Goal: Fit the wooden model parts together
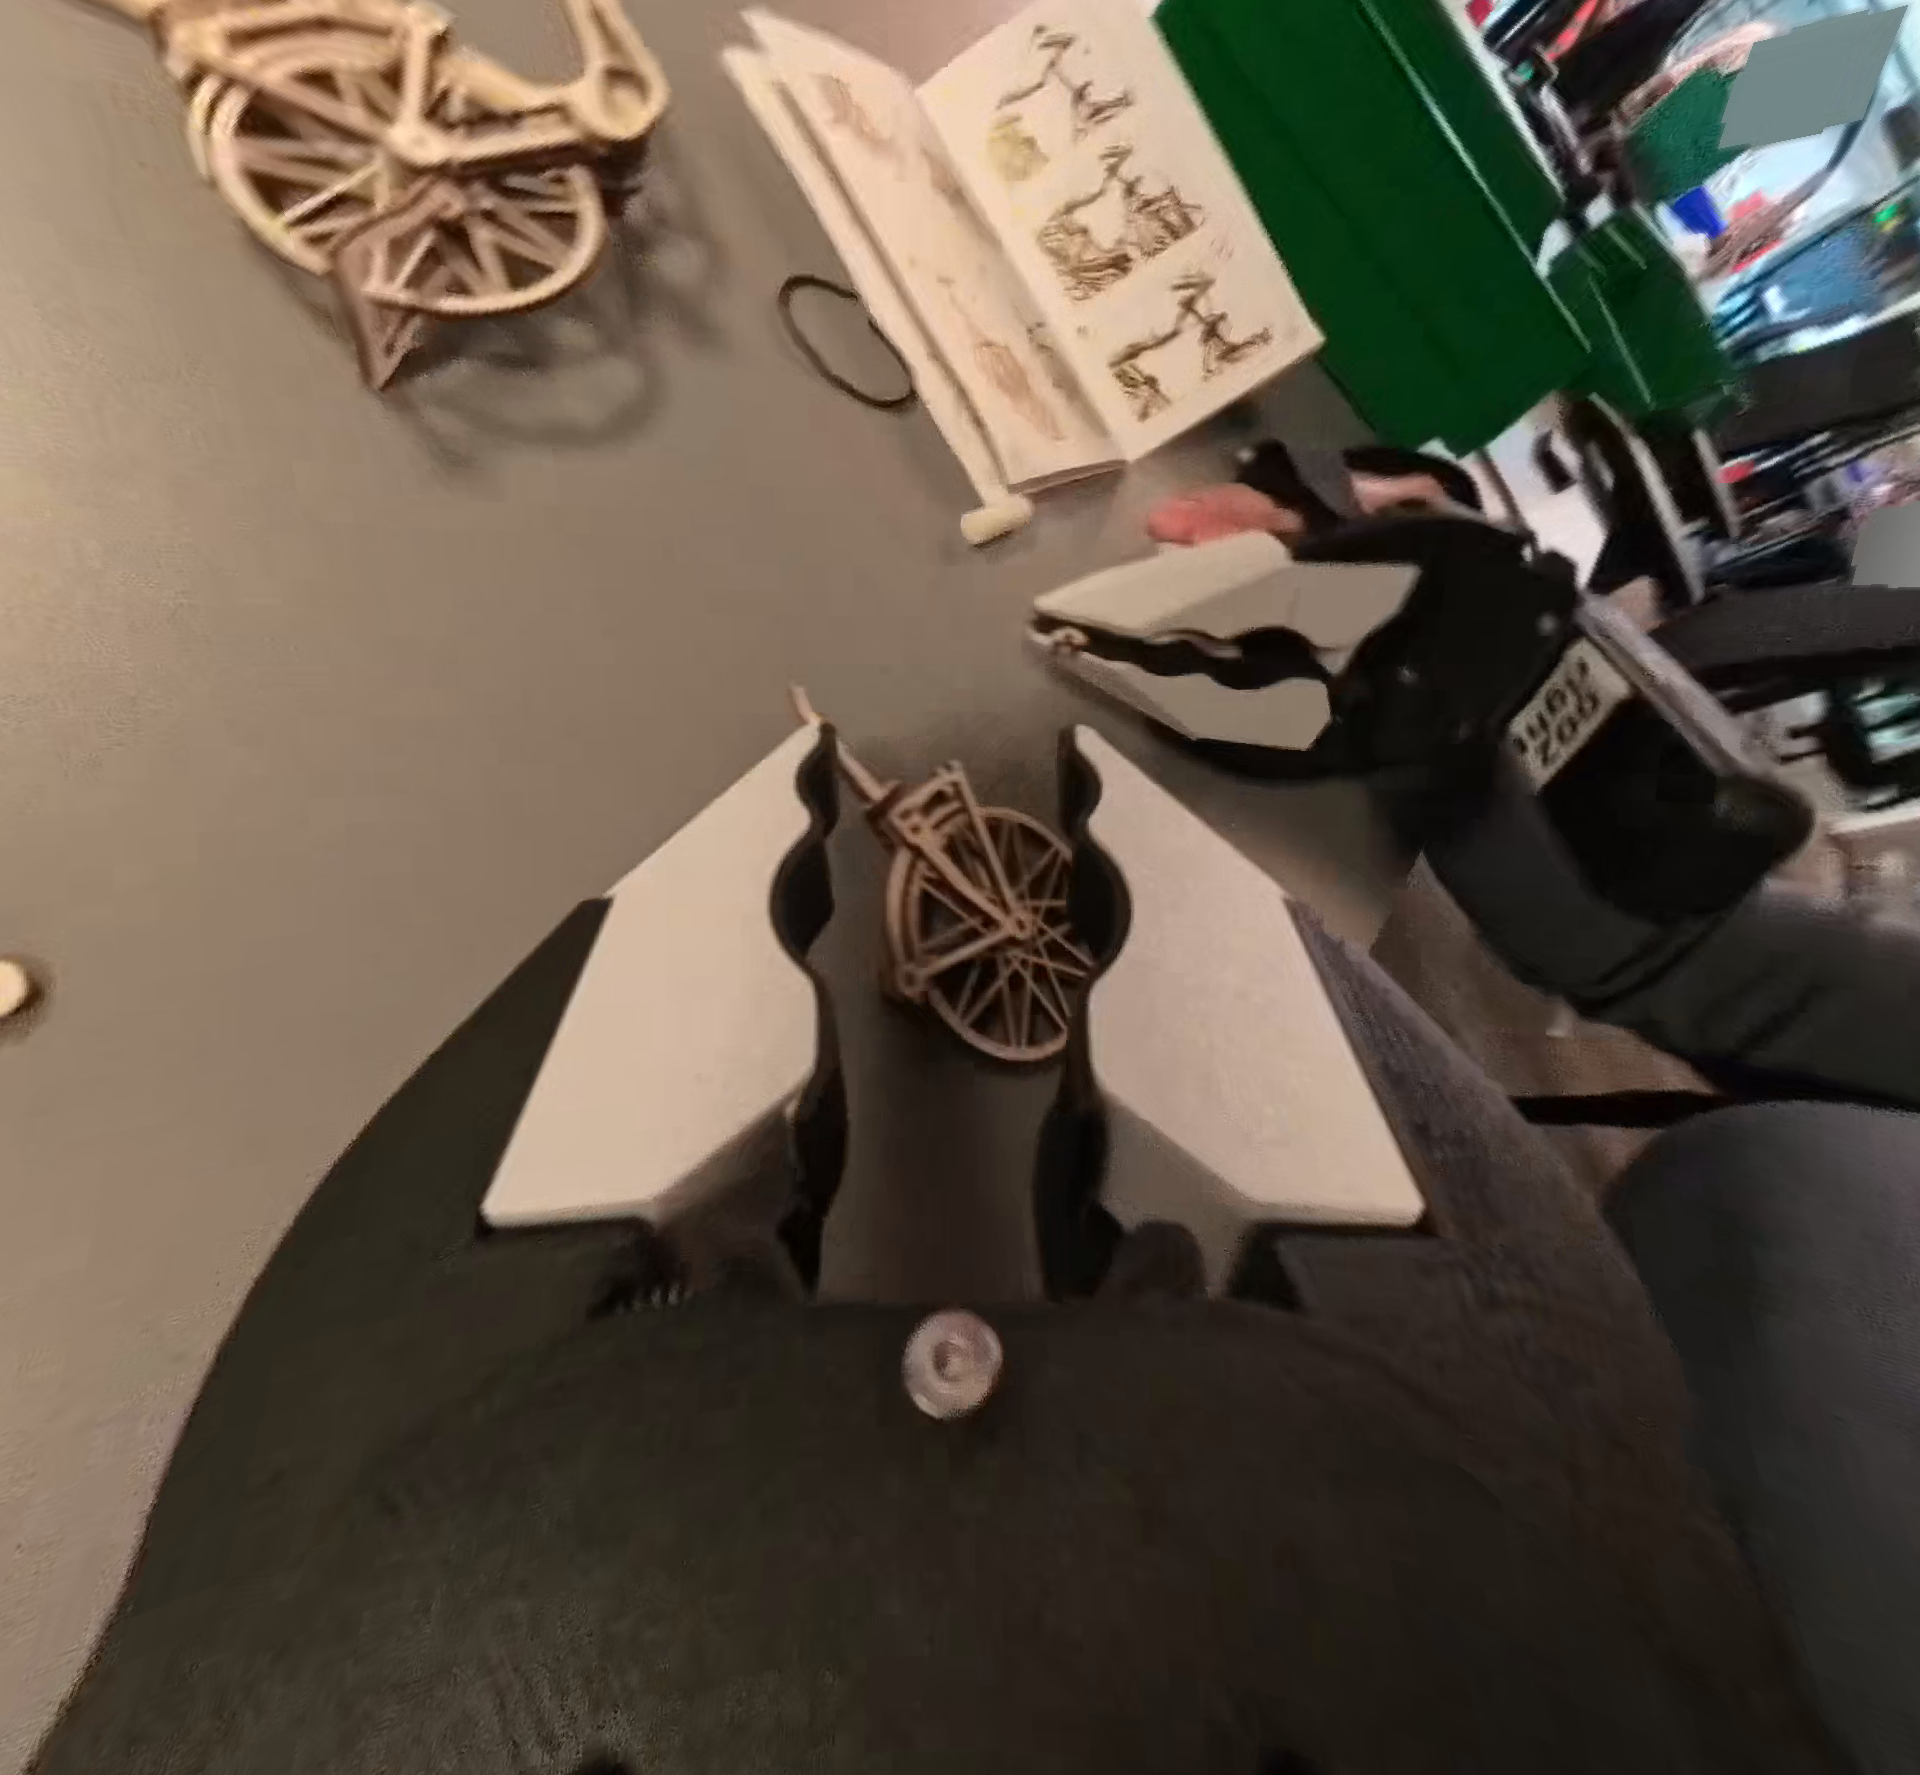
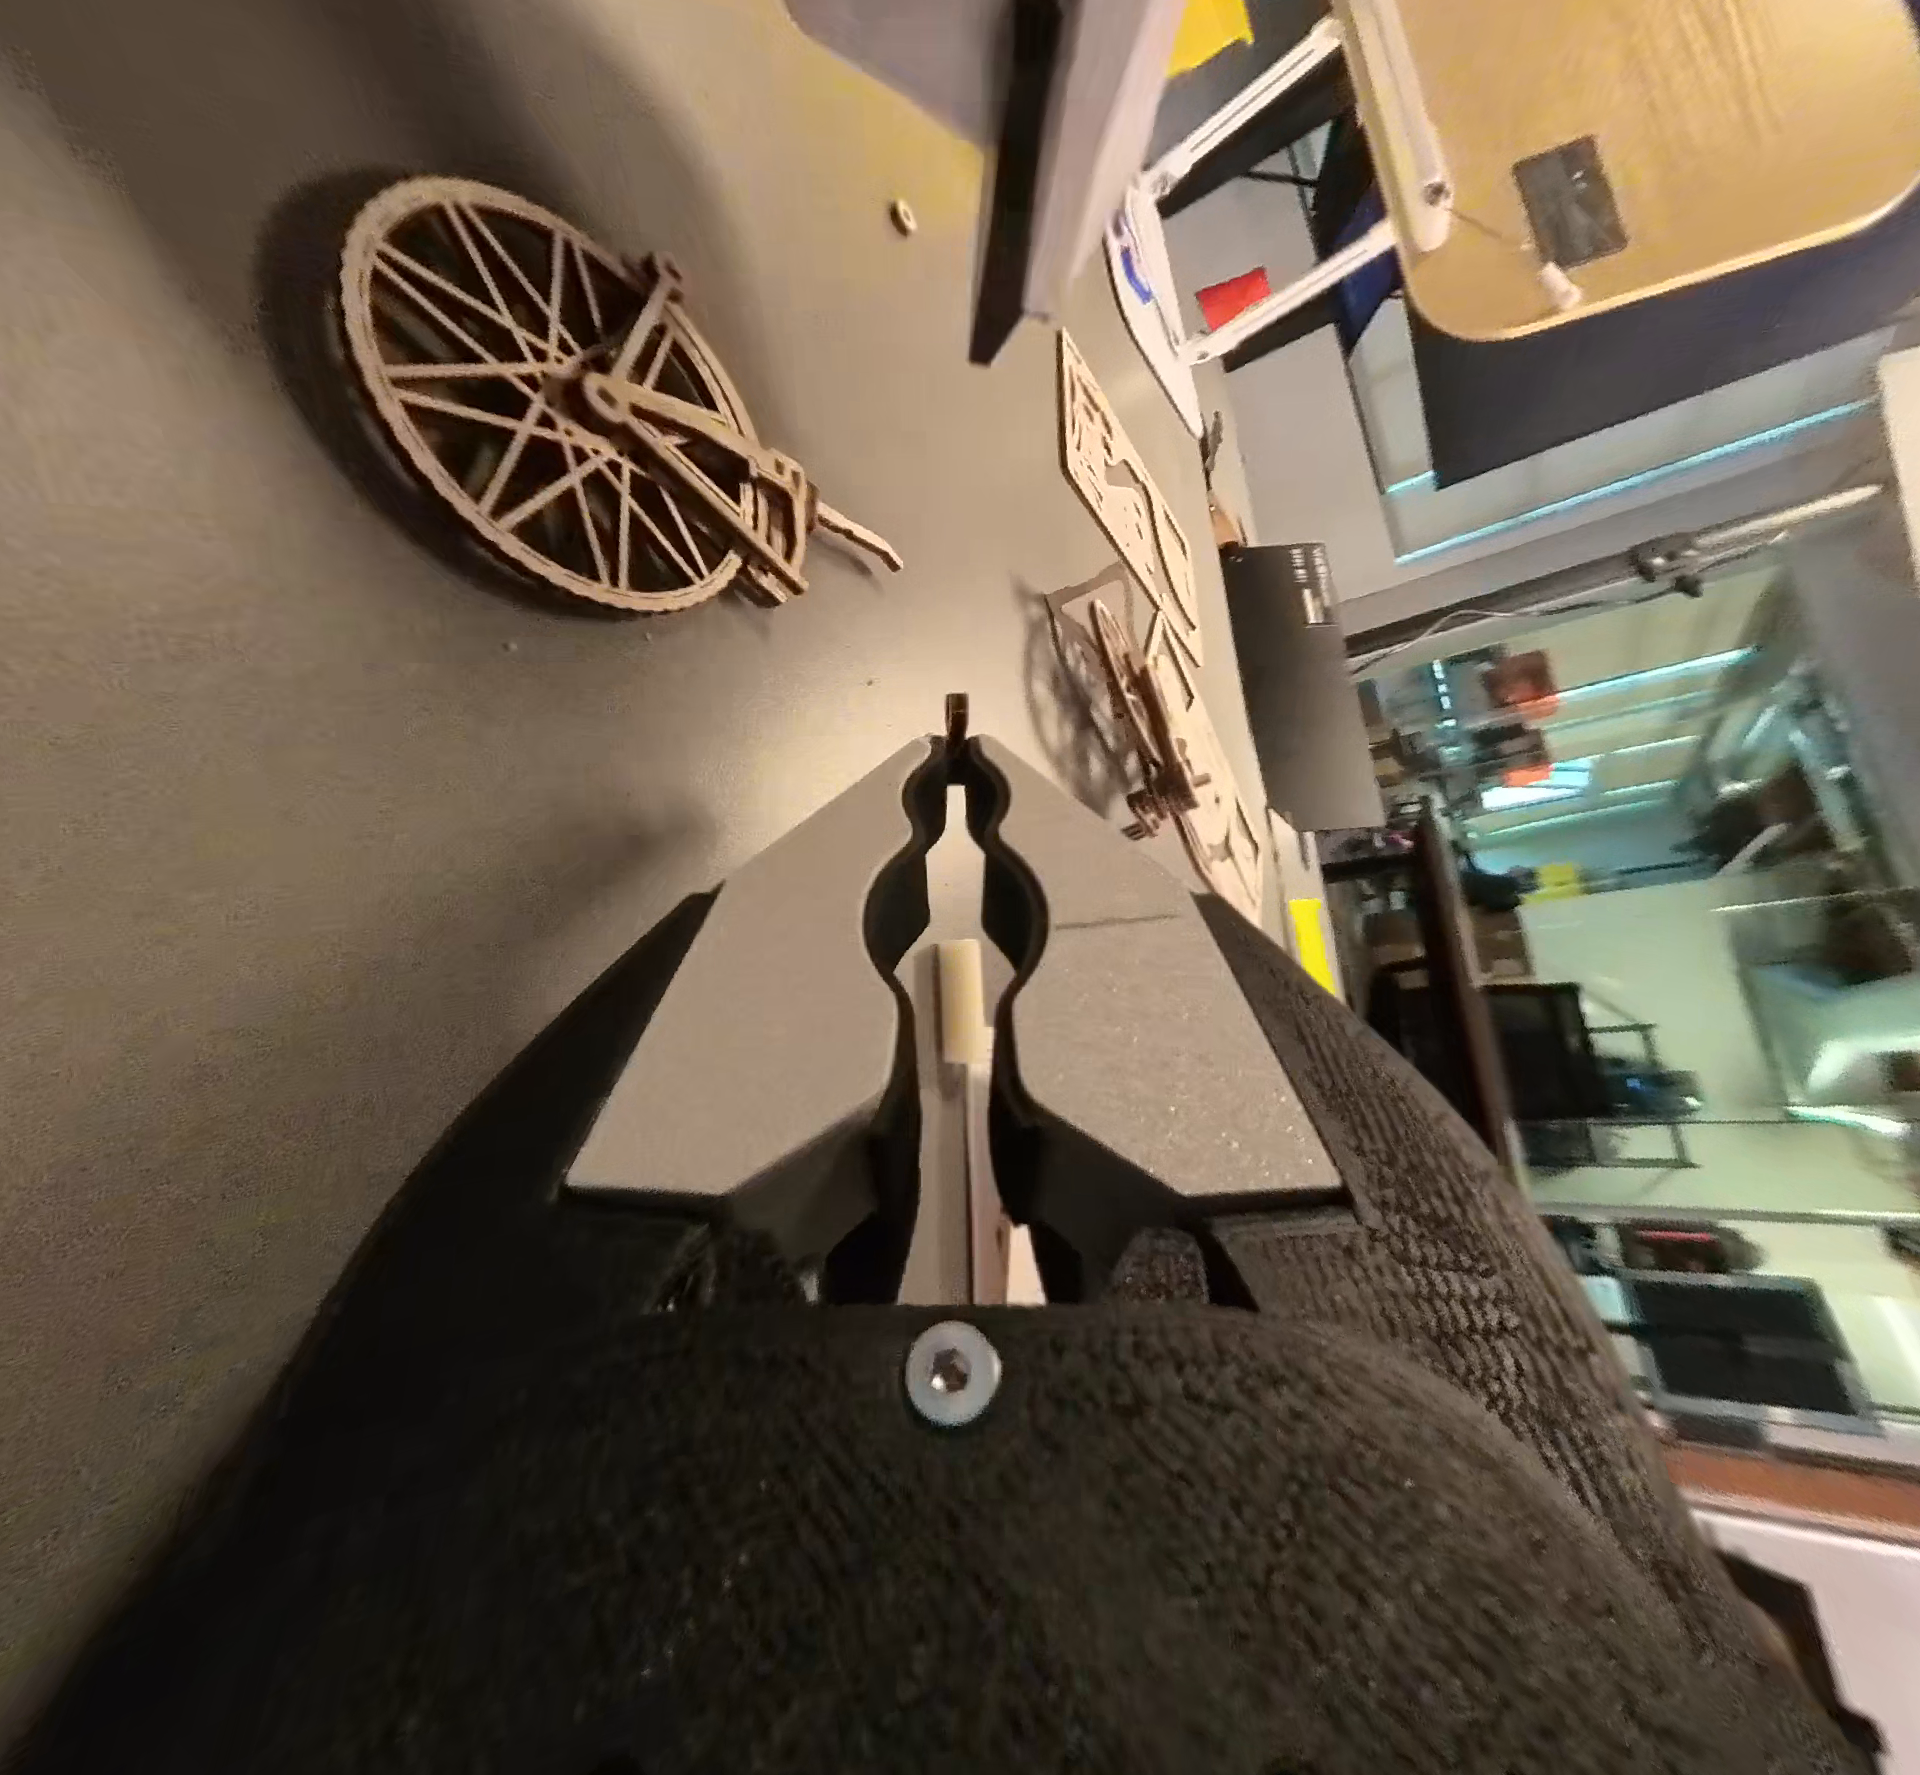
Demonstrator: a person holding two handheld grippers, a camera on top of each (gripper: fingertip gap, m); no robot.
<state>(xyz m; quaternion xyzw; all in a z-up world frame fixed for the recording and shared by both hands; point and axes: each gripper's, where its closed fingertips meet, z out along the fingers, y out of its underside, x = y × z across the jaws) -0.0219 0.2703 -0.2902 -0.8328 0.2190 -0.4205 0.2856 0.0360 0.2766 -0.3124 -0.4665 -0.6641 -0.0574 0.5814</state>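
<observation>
A wooden spoked wheel with a fork (image 1: 982,925) lies flat on the grey table, framed between the fingers of my left gripper (image 1: 945,743), which is open and hovers above it without touching. The wheel also shows in the right wrist view (image 2: 540,406). My right gripper (image 2: 956,754) is shut on a small dark wooden piece (image 2: 956,715) that sticks out of its tips. It shows in the left wrist view (image 1: 1044,629), to the right of the wheel. A part-built wooden bicycle model (image 1: 416,156) stands at the far left; it also shows in the right wrist view (image 2: 1132,717).
An open instruction booklet (image 1: 1039,219), a black rubber band (image 1: 836,338) and a small white stick (image 1: 992,520) lie beyond the wheel. Green bins (image 1: 1382,167) stand at the table's far right edge. Wooden part sheets (image 2: 1127,499) lie behind the model. My right fingertips sit around 7 cm from my left ones.
</observation>
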